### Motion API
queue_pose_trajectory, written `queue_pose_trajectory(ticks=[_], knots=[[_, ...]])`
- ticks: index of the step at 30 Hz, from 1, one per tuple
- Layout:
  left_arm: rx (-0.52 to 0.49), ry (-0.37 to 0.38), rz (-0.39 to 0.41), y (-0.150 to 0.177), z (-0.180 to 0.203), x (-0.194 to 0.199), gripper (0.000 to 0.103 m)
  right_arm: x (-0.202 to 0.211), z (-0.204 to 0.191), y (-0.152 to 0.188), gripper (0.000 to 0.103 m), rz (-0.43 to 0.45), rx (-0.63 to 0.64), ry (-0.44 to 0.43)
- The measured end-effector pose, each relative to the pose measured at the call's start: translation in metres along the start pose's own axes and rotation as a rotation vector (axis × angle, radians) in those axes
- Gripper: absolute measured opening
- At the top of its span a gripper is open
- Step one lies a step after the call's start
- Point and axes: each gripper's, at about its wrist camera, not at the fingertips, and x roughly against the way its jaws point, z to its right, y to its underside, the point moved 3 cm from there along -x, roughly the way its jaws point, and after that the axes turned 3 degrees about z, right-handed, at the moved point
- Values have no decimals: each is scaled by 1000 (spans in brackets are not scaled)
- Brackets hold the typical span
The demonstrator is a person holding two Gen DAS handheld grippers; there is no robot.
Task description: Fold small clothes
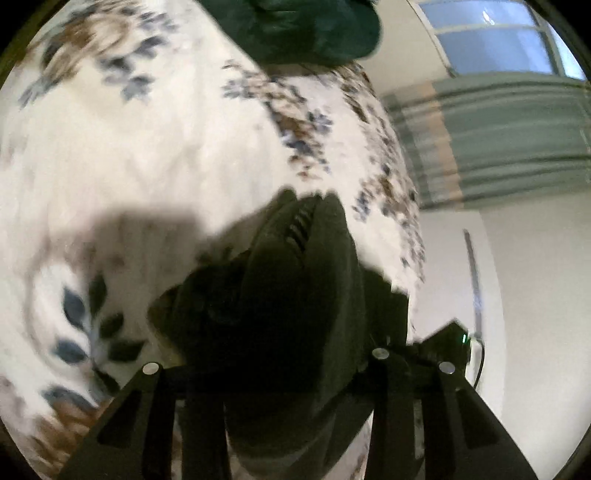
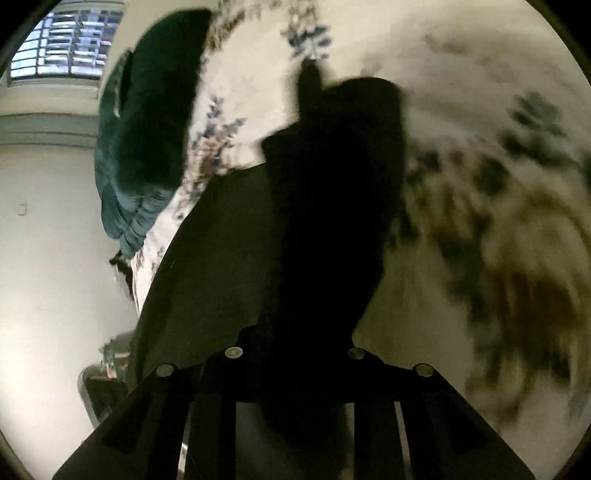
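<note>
Right up against both wrist cameras, the dark garment (image 1: pixel 295 295) is hanging in a bunch over the floral bedspread (image 1: pixel 147 155), so close it's blocking most of each view. I'm holding it at two spots, and for this step I'm thinking the trick is keeping both ends level and pulled gently apart so the cloth is spreading flat instead of sagging in the middle before I'm laying it down. My left gripper (image 1: pixel 295 373) is pinching narrow on a thick wad of it, with the fingers buried under the fabric. My right gripper (image 2: pixel 295 369) is looking even narrower and also clamping the garment, though that view is so dark and smeared I'm mostly going by the cloth draping straight out of the jaws. Further back, a green heap of clothing (image 1: pixel 314 29) is sitting at the bed's far edge, near the window (image 2: pixel 62 44).
</note>
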Motion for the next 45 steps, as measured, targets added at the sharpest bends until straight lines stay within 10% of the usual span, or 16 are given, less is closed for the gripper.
queue_pose_trajectory(ticks=[5, 9, 14, 20, 27, 31, 37, 43, 44, 45], knots=[[-82, 2, -225, -10, -10, 5, 36, 59, -11, 110, 21, 106, -148, 9], [-98, -115, -399, 18, -54, -16, 63, 57, 0, 191, 22, 96, -231, 65], [56, -75, -301, 29, -85, 1, 65, 30, 46, 236, 46, -10, -375, 107], [68, -94, -108, 51, -54, 76, 67, 80, 56, 250, 60, -125, -251, 165], [63, -145, -179, 106, -40, 118, 68, 148, 57, 293, 60, -275, -234, 200], [24, -178, -217, 118, -37, 113, 69, 154, 38, 263, 61, -258, -162, 225], [-89, -271, -130, 82, -60, 69, 69, 95, 24, 130, 65, -81, 128, 295], [71, -146, -82, 43, -102, 27, 66, -7, 34, 53, 64, -181, 192, 221], [78, -135, -57, 41, -103, 28, 64, -11, 28, 49, 35, -167, 212, 191], [73, -120, -13, 39, -102, 33, 38, -13, 25, 47, 6, -143, 234, 194]])
